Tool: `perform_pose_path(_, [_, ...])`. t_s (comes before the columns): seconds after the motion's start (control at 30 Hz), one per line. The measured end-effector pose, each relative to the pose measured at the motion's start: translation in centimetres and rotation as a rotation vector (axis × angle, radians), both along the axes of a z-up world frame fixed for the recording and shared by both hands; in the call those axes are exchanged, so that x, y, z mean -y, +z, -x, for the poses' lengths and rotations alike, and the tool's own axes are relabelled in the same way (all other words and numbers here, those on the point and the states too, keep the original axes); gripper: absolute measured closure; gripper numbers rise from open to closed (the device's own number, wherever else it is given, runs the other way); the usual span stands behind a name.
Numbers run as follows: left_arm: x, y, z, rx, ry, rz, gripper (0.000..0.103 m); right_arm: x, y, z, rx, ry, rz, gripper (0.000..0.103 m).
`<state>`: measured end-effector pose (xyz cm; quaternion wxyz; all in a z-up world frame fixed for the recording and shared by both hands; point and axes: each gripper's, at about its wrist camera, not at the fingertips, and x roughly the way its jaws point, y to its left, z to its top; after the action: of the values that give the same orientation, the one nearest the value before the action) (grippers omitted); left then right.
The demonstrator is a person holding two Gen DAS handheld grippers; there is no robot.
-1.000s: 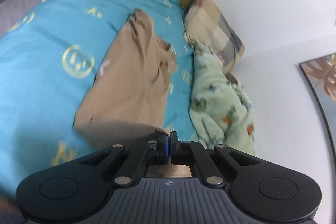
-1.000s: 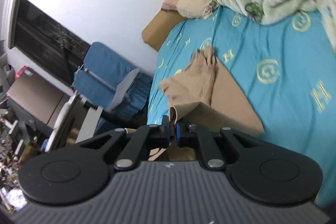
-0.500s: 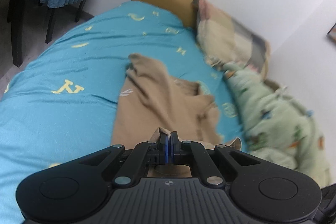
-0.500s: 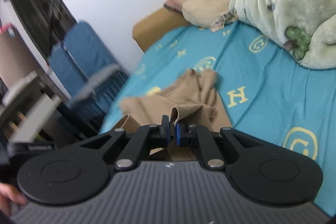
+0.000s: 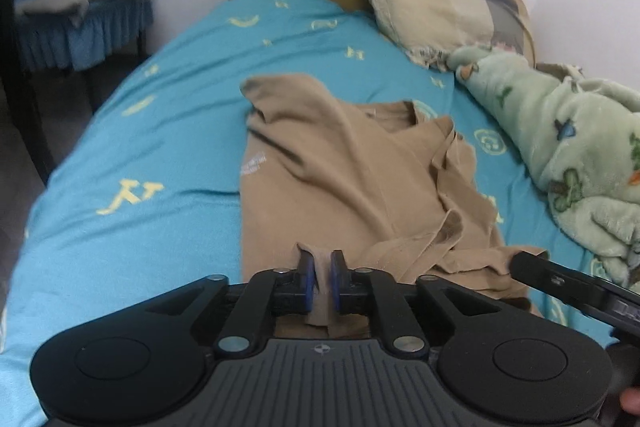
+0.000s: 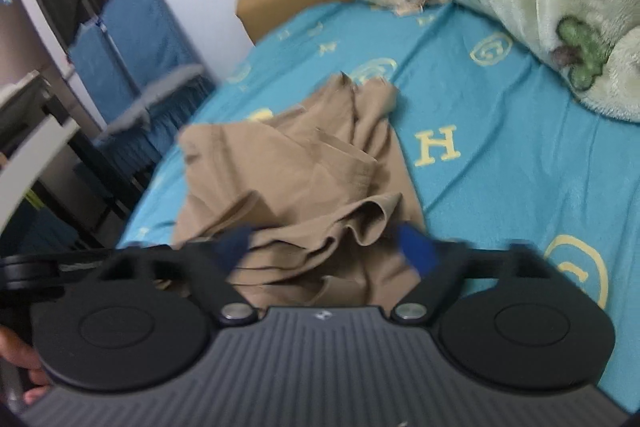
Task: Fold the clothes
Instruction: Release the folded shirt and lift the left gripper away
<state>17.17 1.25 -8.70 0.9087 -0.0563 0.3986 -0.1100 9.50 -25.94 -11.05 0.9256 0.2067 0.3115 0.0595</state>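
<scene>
A: On the teal bedsheet, found the tan shirt stretched lengthwise, collar toward the far end, hem at the near edge.

B: Agreed. Looked only half flattened, though. Saw the far left sleeve bunched up and the right side rumpled into ridges toward the green blanket.

A: Which step, then?

B: Judged it the laying-out, before any real fold. Spotted no clean crease anywhere on the cloth.

A: And the left gripper?

B: Clenched on the shirt's near hem, with a tab of tan cloth pinched between the blue pads.

A: And the right gripper?

B: Gaped wide and grasped nothing. Hung over the rumpled near right corner of the shirt, blurred, yet with pads plainly well apart and loose cloth lying beyond them.

A: So held by one corner only?

B: Seemed so.

A: Next move?

B: Probably called for lowering the open right side onto the loose hem near the right edge, level with the left's hold, then closing on it. After that, likely needed a pull toward the near side with both to draw out the ridges.

A: Any trouble expected?

B: Feared a bite through several layers at once, given how thickly that corner bunched.
</scene>
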Motion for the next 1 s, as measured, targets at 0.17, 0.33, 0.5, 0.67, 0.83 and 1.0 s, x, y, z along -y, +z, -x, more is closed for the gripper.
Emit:
perform_pose_path(0.17, [0.4, 3.1, 3.1, 0.110, 0.013, -0.057, 0.024, -0.8, 3.0, 3.1, 0.086, -0.004, 0.094, 0.015])
perform_pose_path(0.33, [0.4, 6.2, 7.4, 0.166, -0.017, -0.044, 0.018, -1.3, 5.9, 7.1, 0.156, -0.013, 0.142, 0.015])
perform_pose_path(0.5, [0.4, 8.6, 12.7, 0.231, -0.066, -0.051, 0.014, -2.0, 8.2, 11.3, 0.221, -0.022, 0.188, 0.015])
perform_pose_path(0.67, [0.5, 10.2, 17.6, 0.275, -0.095, -0.039, 0.013, -2.4, 9.0, 15.2, 0.238, -0.050, 0.209, 0.015])
perform_pose_path(0.83, [0.9, 11.2, 20.3, 0.310, -0.102, -0.034, 0.012, -2.5, 9.5, 17.6, 0.246, -0.060, 0.212, 0.015])
perform_pose_path(1.0, [0.9, 11.0, 20.9, 0.289, -0.092, -0.026, 0.012, -2.6, 9.8, 18.2, 0.260, -0.067, 0.215, 0.015])
